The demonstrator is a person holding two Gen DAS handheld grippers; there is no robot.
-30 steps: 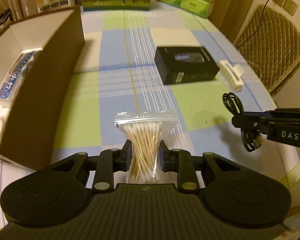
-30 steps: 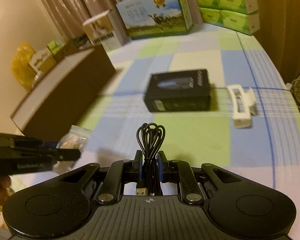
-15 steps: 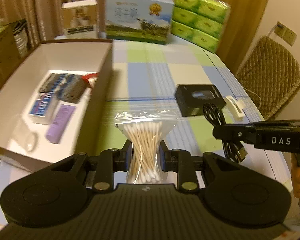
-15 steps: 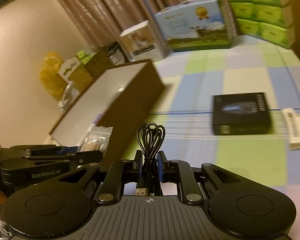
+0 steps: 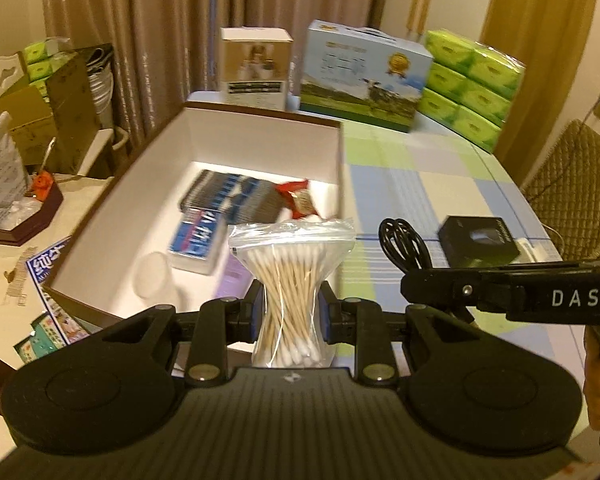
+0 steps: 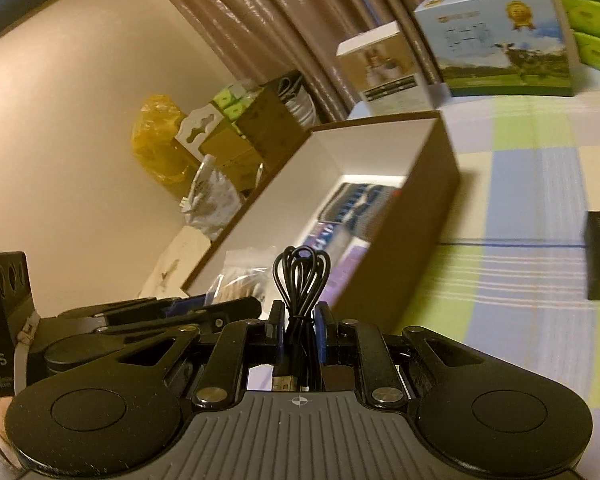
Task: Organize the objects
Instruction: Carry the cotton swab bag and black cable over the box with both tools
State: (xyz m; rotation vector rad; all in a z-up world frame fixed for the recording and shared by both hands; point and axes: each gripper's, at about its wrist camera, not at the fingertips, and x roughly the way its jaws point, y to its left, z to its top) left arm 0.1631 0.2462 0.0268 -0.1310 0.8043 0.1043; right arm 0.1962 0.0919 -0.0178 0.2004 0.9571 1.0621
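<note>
Two grippers carry small goods above an open storage box on a checked counter.

The left gripper (image 5: 291,312) is clamped on a clear bag of cotton swabs (image 5: 290,280), held over the near end of the brown, white-lined box (image 5: 260,140), which holds packets and a red wrapper. The right gripper (image 6: 299,330) pinches a coiled black cable (image 6: 300,276) just beside the box's right wall. A black carton (image 5: 478,240) lies on the counter (image 5: 440,184) beyond.
</note>
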